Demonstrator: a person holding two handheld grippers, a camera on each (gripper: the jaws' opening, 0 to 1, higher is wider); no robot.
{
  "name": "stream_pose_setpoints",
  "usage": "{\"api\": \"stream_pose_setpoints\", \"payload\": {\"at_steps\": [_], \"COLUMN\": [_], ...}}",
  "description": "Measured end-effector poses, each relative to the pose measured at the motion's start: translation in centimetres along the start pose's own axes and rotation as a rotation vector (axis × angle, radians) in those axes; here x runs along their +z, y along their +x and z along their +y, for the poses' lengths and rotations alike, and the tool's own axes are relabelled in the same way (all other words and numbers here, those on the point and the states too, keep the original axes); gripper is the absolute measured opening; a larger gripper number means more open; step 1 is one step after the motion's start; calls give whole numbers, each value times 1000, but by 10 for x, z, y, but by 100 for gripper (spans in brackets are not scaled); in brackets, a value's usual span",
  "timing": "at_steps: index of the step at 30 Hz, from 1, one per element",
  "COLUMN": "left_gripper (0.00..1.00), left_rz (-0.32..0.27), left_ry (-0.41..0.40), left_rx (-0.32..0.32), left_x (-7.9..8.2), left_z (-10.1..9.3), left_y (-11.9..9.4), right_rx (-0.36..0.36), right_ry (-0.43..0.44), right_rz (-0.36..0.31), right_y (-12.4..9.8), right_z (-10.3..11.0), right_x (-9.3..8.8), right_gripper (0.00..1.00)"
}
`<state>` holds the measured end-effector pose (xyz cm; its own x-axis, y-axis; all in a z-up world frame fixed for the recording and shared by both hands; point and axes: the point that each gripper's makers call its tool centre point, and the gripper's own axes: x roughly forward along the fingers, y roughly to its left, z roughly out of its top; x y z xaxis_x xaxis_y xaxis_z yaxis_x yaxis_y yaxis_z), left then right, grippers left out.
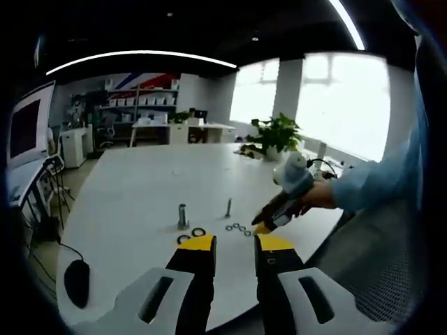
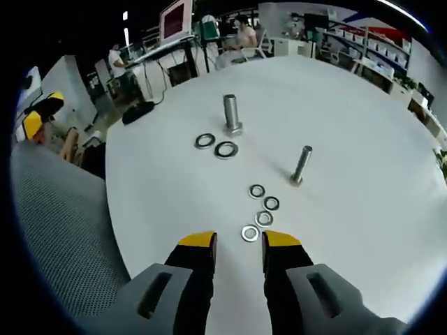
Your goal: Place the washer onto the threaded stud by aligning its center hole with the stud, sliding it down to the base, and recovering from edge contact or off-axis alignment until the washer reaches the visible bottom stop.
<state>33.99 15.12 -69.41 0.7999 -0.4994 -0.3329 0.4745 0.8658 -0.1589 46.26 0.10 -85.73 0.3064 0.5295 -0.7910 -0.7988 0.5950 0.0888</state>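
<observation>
in the right gripper view the right gripper (image 2: 239,241) has its yellow-tipped fingers (image 2: 196,241) parted with a clear gap and nothing between them, poised low over the white bench (image 2: 363,91). just ahead of the tips lies a small washer (image 2: 250,233), the nearest of a curved row of four; the others (image 2: 264,218), (image 2: 272,204) and (image 2: 256,190) run on toward the thin threaded stud (image 2: 301,165). that stud stands on the bench leaning a little, just beyond the far end of the row, with no washer on it. farther off than the thin stud stands a thicker bolt (image 2: 231,114), upright, with two large washers (image 2: 204,141) and (image 2: 226,149) lying flat beside its base on the near side.

in the left gripper view the left gripper (image 1: 235,242) is likewise open and empty, its fingers (image 1: 196,243) above the near edge of the bench (image 1: 133,181). the thick bolt (image 1: 183,216) and large washers (image 1: 199,232) sit just past the left finger, the thin stud (image 1: 228,206) a little beyond, the small washers (image 1: 238,227) beside its base. the right gripper (image 1: 264,225) comes in from the right, held by a hand (image 1: 314,197) in a light blue sleeve (image 1: 370,180), its tips near the small washers. a computer mouse (image 1: 77,283) lies on the bench well away from the stud.
</observation>
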Motion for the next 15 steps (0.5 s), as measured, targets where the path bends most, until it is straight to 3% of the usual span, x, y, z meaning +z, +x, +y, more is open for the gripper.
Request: {"api": "stream_pose_setpoints", "payload": {"at_steps": [6, 15], "left_gripper": [20, 20], "left_rz": [0, 3], "left_ry": [-1, -1], "left_rx": [3, 7], "left_x": [1, 0], "left_z": [1, 1], "left_y": [0, 0], "right_rx": [-6, -5], "right_ry": [30, -21], "right_rz": [-32, 1], "right_y": [2, 14], "right_z": [-4, -2], "right_x": [4, -5], "right_gripper": [28, 26]}}
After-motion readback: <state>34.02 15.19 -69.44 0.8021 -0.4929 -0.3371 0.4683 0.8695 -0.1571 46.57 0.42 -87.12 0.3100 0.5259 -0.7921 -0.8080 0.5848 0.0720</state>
